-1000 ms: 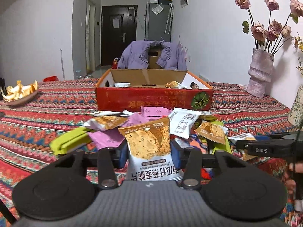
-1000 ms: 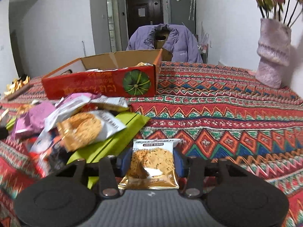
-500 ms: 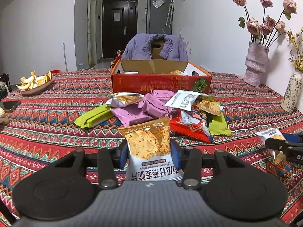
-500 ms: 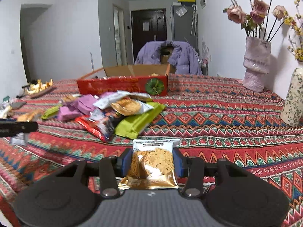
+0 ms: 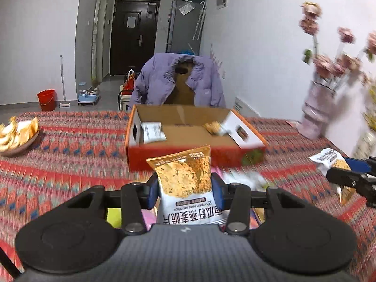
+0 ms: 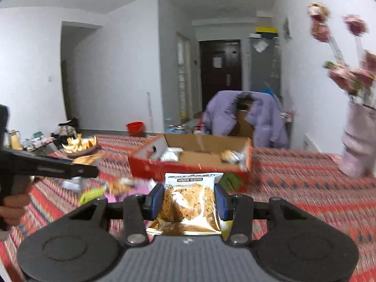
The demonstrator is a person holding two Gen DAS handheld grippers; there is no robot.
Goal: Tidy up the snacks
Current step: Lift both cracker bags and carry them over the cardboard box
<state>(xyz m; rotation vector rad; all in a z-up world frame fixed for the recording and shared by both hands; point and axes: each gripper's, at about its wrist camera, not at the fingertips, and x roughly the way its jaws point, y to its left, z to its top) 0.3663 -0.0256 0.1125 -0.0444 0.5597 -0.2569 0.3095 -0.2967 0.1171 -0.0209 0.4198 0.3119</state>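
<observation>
A patterned red tabletop (image 5: 70, 145) carries an open cardboard box (image 5: 188, 157) at centre, a fruit bowl (image 5: 16, 138) at nine o'clock, a vase (image 5: 317, 115) at two o'clock.

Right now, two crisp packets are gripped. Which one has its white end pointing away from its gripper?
The packet in the right gripper: its white printed end points toward the box. The left gripper packet has its brown end forward.

2 black two-finger grippers show, left (image 5: 184, 189) and right (image 6: 188, 198), each clamping 1 oat crisp packet: a gold-topped one (image 5: 185, 183) and a white-topped one (image 6: 188, 199). 1 open red cardboard box (image 5: 188, 157) holds 2 packets: 1 white (image 5: 152, 131), 1 golden (image 5: 212, 127). 1 pale pink vase (image 5: 317, 115), 1 lilac jacket (image 5: 164, 80), 1 red bucket (image 5: 47, 99).
</observation>
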